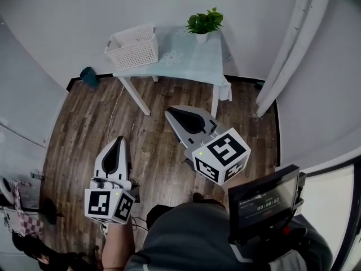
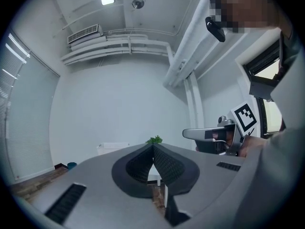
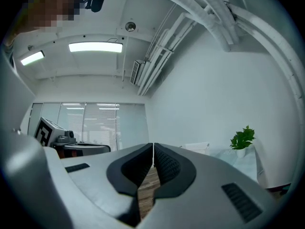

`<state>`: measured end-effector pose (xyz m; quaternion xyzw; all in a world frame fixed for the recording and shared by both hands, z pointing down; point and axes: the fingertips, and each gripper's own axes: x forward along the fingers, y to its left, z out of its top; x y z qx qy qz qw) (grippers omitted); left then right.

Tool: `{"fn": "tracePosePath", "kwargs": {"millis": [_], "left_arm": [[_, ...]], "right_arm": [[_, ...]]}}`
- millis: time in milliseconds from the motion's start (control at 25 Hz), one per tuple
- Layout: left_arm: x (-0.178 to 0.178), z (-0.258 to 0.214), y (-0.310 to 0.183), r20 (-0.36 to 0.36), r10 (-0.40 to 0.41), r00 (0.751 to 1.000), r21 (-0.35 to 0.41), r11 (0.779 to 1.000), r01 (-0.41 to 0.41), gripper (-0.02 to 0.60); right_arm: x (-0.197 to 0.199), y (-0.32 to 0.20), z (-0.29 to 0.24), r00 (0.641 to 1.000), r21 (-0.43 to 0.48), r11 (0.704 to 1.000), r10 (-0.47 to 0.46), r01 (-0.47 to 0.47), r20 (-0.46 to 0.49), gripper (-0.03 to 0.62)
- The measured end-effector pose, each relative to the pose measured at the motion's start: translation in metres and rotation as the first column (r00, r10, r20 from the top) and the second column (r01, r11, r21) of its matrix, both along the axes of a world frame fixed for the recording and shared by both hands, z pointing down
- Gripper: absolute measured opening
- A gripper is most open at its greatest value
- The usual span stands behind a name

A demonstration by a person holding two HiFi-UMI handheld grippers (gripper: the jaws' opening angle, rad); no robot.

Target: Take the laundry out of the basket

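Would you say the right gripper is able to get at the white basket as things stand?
Probably not yet: the right gripper hangs over the floor short of the table, jaws shut, while the basket sits at the table's left end. Nothing stands between them.

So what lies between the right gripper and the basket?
In the head view, only bare wood floor and the table at its front edge separate the right gripper from the white basket; nothing else lies there.
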<state>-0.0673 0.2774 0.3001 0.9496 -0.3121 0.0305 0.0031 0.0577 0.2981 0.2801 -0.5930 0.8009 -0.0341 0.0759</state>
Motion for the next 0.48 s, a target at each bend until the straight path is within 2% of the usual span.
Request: {"fn": "tracePosePath", "kwargs": {"millis": [480], "left_arm": [[0.008,0.016,-0.038,0.01,-0.021,1.0,-0.019,1.0,0.021,0.008]], "right_arm": [[0.01,-0.041,0.016,1.0,-0.009,1.0,-0.019,0.019,0.014,0.018]]}}
